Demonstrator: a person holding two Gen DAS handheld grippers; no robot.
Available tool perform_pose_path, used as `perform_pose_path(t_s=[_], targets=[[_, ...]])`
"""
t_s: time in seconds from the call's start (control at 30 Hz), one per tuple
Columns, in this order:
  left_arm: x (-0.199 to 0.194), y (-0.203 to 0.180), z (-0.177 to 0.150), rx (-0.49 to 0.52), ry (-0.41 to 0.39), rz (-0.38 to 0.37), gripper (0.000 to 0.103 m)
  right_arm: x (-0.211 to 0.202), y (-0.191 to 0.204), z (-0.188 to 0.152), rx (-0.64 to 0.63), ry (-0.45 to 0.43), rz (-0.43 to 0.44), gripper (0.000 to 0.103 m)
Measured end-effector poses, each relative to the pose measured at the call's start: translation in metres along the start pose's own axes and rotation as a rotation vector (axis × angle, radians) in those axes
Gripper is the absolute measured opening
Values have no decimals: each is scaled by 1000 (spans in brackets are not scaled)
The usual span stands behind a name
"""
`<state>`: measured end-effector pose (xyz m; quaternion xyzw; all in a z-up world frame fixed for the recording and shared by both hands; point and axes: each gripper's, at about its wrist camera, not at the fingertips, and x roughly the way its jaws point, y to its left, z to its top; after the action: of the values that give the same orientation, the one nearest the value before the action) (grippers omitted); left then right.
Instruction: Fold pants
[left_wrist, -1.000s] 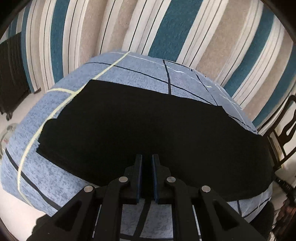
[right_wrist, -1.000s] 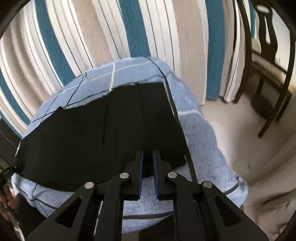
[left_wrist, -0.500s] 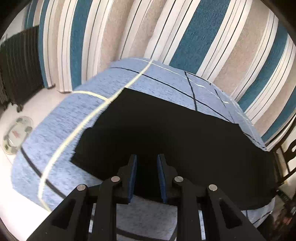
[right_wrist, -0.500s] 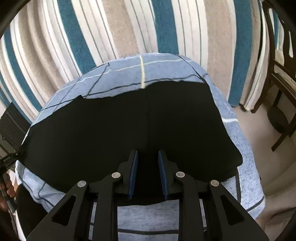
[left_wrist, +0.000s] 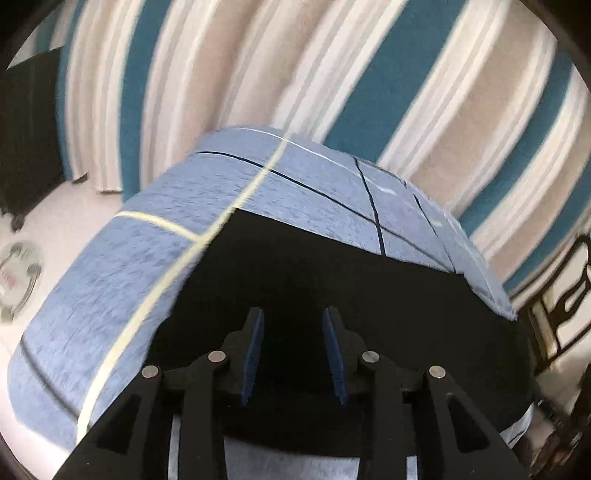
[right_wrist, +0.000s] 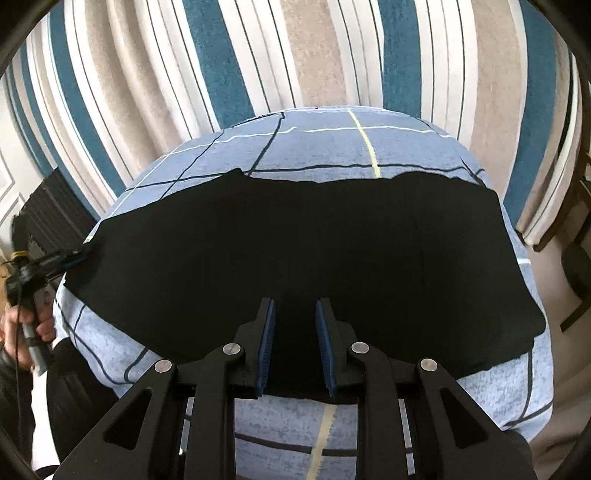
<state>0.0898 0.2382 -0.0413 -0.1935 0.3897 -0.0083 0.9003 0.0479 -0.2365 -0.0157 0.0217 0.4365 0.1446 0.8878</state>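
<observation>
While both my claws, left claw (left_wrist: 293, 350) and right claw (right_wrist: 294, 343), hang half open and empty above the near edge of the black pants (right_wrist: 295, 251), those lie flat across the blue cloth-covered bench (right_wrist: 332, 147); soft, light, limp fabric, best pinched at an edge corner.

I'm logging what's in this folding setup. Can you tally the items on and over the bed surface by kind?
Black pants: 1
Blue checked cover: 1
Grippers: 2, the left gripper and the right gripper, both open above the near edge of the pants
Total: 4
</observation>
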Motion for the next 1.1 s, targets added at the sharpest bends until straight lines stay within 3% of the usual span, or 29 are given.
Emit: perform_pose_path(t_s=[0.07, 0.17, 0.33, 0.43, 0.53, 0.67, 0.9, 1.0, 1.1], targets=[[13, 2, 2, 37, 5, 64, 34, -2, -1, 2, -3, 0, -8, 23], [12, 18, 9, -48, -20, 38, 34, -4, -5, 3, 0, -5, -19, 23], [-2, 39, 11, -127, -60, 119, 35, 0, -8, 3, 10, 5, -15, 23], [-3, 37, 2, -89, -31, 182, 37, 9, -3, 0, -1, 27, -10, 24], [-12, 28, -8, -36, -35, 224, 37, 22, 2, -5, -39, 62, -2, 37], [-22, 28, -14, -49, -11, 256, 37, 22, 7, -7, -69, 54, -19, 38], [-57, 25, -25, -117, -36, 180, 37, 3, 7, -7, -37, 27, 14, 38], [-56, 26, -32, -188, -10, 107, 37, 0, 10, -8, -42, 22, 23, 38], [-50, 29, -43, -231, 20, 80, 37, -3, 14, -9, -49, 21, 32, 38]])
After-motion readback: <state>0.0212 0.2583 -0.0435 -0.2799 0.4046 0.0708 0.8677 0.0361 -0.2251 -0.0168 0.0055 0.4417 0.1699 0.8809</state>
